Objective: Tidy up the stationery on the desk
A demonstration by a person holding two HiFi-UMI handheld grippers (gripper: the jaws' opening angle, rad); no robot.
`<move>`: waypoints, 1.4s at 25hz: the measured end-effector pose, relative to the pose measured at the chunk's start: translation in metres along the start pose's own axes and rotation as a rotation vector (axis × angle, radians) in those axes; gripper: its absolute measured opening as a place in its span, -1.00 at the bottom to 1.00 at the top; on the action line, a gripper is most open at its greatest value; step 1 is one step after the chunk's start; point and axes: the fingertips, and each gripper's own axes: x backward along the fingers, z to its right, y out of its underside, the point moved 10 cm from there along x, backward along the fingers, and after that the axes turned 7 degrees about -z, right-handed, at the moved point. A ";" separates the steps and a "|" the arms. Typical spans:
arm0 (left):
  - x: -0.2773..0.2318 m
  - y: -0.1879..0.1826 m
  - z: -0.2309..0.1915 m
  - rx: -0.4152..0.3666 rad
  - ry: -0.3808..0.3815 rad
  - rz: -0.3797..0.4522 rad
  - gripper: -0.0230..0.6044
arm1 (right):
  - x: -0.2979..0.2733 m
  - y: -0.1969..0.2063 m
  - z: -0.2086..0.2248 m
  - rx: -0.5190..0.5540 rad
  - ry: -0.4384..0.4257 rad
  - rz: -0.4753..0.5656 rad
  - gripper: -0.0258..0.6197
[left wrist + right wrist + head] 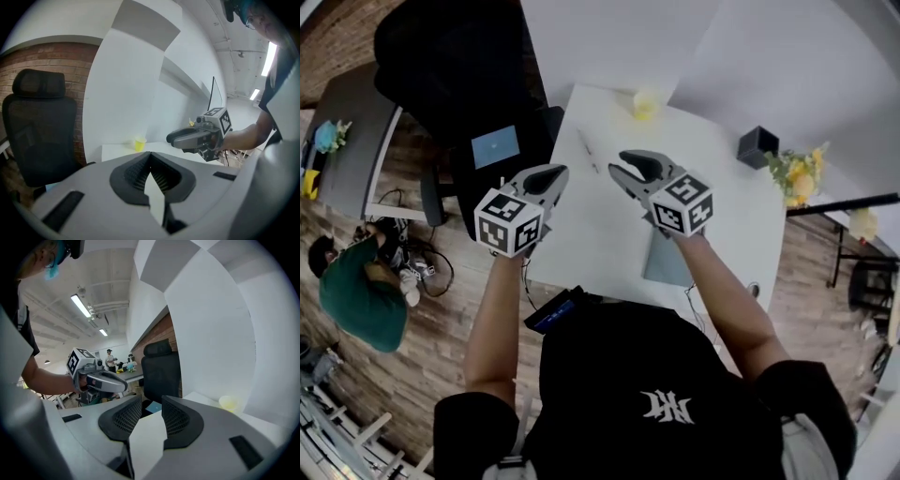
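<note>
**Both tongs held above the white desk, neither carrying anything**

Head view: The left gripper (551,175) sits left of centre with its jaws pressed together and nothing in them. It hangs over the left edge of the white desk (600,234). The right gripper (619,165) is just right of centre, jaws parted and empty, above the desk top. Between the two, slightly higher in the frame, a thin pen (588,150) lies on the desk. A yellow cup (645,103) stands near the desk's top edge and a black holder (757,146) at its upper right corner. A black chair (459,75) fills the upper left.

Left gripper view: The left gripper (150,154) shows its ribbed pads meeting at the tips, with nothing caught between them. The yellow cup (139,144) stands just above the jaws, at the centre of the frame. The right gripper (172,137) is at centre right and the chair (40,131) at the left.

Right gripper view: The right gripper (151,401) has a clear gap between its pads, with only bare desk (145,437) showing through. The yellow cup (228,402) is at the right and the left gripper (123,386) at centre left.
</note>
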 end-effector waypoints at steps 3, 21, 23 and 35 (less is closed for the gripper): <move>-0.007 0.007 -0.025 0.018 0.032 -0.005 -0.92 | -0.029 -0.001 0.009 -0.027 0.027 -0.037 -0.51; -0.073 0.069 -0.109 0.180 0.118 0.019 -0.92 | -0.144 0.045 0.062 -0.167 0.138 -0.351 -0.46; -0.079 0.069 -0.109 0.189 0.128 0.021 -0.92 | -0.149 0.047 0.064 -0.168 0.145 -0.386 -0.46; -0.112 0.085 -0.102 0.214 0.232 0.012 -0.92 | -0.177 0.072 0.073 -0.164 0.188 -0.533 -0.47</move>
